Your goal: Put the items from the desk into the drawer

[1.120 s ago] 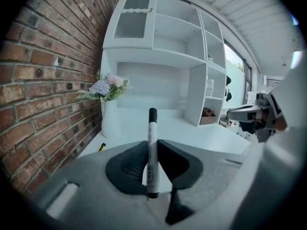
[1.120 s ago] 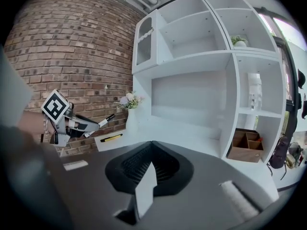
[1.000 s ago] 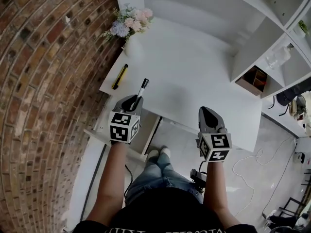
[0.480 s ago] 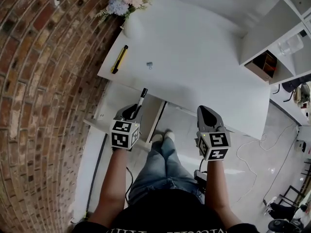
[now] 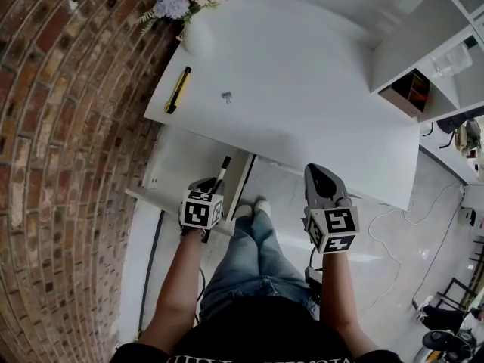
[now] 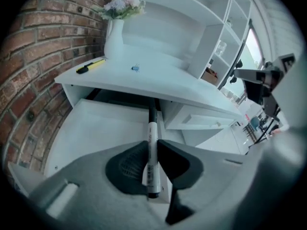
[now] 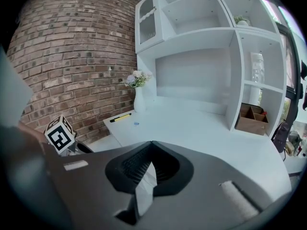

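Observation:
My left gripper [image 5: 211, 183] is shut on a white marker [image 5: 221, 174] with a black cap, over the open white drawer [image 5: 180, 161] under the desk's left end. In the left gripper view the marker [image 6: 151, 152] lies between the pads, its cap pointing down into the drawer [image 6: 93, 123]. On the white desk [image 5: 318, 104] lie a yellow utility knife [image 5: 178, 90] and a small blue clip [image 5: 226, 96]. My right gripper [image 5: 317, 170] hangs off the desk's front edge, jaws shut with nothing held [image 7: 152, 143].
A white vase of flowers [image 5: 189, 21] stands at the desk's back left by the brick wall [image 5: 68, 127]. White shelving [image 5: 423, 44] with a wooden organiser [image 5: 408, 93] rises at the right. The person's legs [image 5: 249, 255] are below the desk edge.
My left gripper has come down and back from the desk's front edge to over the open drawer, carrying the marker. The right gripper has sunk only slightly.

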